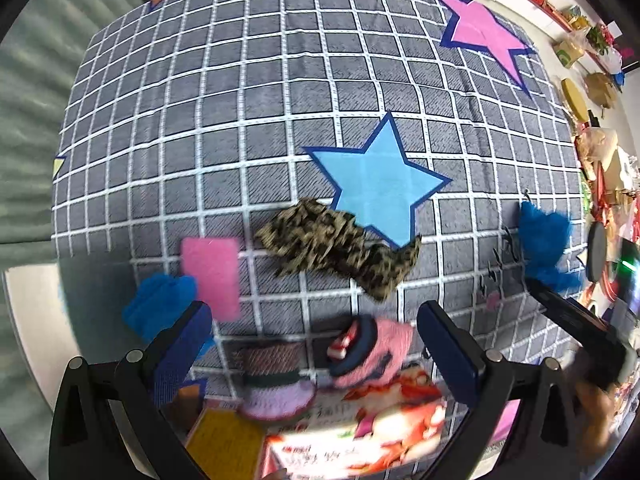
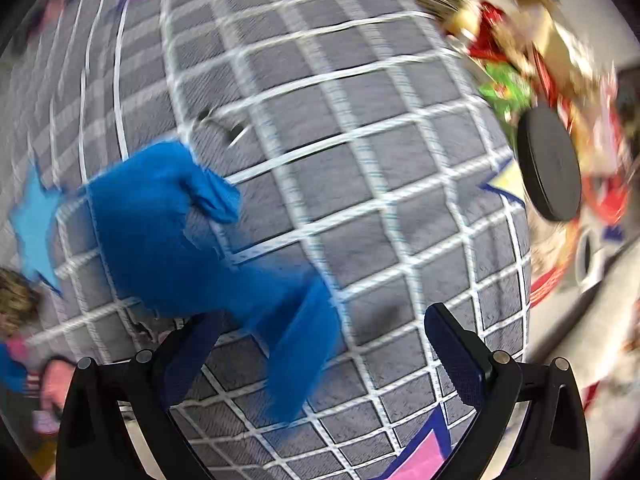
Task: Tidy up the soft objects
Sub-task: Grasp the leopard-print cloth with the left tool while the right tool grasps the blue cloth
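Note:
My left gripper [image 1: 316,344] is open above the near edge of a grey checked bed cover [image 1: 248,92]. Between and just beyond its fingers lie a pink knitted glove with a dark cuff [image 1: 372,350] and a striped knitted piece [image 1: 274,376]. Farther out lie a leopard-print cloth [image 1: 340,248], a pink sponge-like pad [image 1: 212,276] and a blue fuzzy piece [image 1: 160,304]. My right gripper [image 2: 320,340] is open over the cover, with a blue fuzzy cloth [image 2: 188,232] lying ahead of its left finger and reaching between the fingers; whether it touches them I cannot tell. That cloth also shows at the right in the left wrist view [image 1: 544,236].
A printed box with red pictures [image 1: 360,432] and a yellow item [image 1: 228,440] sit at the cover's near edge. A black disc [image 2: 548,164] stands at the right edge of the bed, with cluttered goods [image 2: 520,40] beyond. Star patches, blue [image 1: 380,184] and pink [image 1: 484,28], are printed on the cover.

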The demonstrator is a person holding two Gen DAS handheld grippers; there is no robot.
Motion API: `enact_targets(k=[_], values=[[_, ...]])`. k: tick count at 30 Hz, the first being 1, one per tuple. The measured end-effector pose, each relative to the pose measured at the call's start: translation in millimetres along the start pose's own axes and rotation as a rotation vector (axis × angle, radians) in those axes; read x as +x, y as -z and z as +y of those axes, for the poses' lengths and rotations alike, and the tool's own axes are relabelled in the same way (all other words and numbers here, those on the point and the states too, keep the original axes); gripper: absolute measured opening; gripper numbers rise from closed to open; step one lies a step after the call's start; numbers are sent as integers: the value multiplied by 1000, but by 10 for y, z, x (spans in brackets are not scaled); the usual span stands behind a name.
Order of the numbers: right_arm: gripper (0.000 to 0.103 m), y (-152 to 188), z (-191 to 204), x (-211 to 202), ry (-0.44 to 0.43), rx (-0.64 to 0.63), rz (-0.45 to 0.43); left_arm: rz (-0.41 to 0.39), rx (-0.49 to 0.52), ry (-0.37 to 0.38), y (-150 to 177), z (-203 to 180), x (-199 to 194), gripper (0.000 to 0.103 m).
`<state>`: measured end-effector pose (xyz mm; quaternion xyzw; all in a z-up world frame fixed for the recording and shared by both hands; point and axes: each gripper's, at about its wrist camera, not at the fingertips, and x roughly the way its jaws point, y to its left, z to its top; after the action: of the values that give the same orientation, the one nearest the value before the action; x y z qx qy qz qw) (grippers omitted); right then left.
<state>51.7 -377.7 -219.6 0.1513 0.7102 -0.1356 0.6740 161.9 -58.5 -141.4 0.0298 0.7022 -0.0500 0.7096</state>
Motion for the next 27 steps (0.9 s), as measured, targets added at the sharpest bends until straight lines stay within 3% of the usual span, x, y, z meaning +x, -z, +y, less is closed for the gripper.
enact_targets(k=[4, 8, 10, 12, 17, 22, 27], values=[[102, -4, -69, -182, -125, -33, -28, 13, 3, -21, -99, -69, 205, 103], [102, -35, 283, -337, -103, -73, -66, 32, -6, -43, -190, -114, 410, 103], [102, -93, 528, -463, -50, -58, -108, 34, -8, -47, -217, -129, 479, 103], [102, -212, 555, -501, -34, -53, -132, 35, -9, -51, -228, -151, 541, 103], [102, -554, 678, -349, -56, -94, -99, 40, -6, -57, -257, -187, 699, 103], [102, -557, 746, 76, -71, -97, -11, 60, 0, -72, -289, -219, 881, 103], [103, -407, 821, 38, -42, -103, -12, 63, -11, -41, -291, -155, 966, 103]])
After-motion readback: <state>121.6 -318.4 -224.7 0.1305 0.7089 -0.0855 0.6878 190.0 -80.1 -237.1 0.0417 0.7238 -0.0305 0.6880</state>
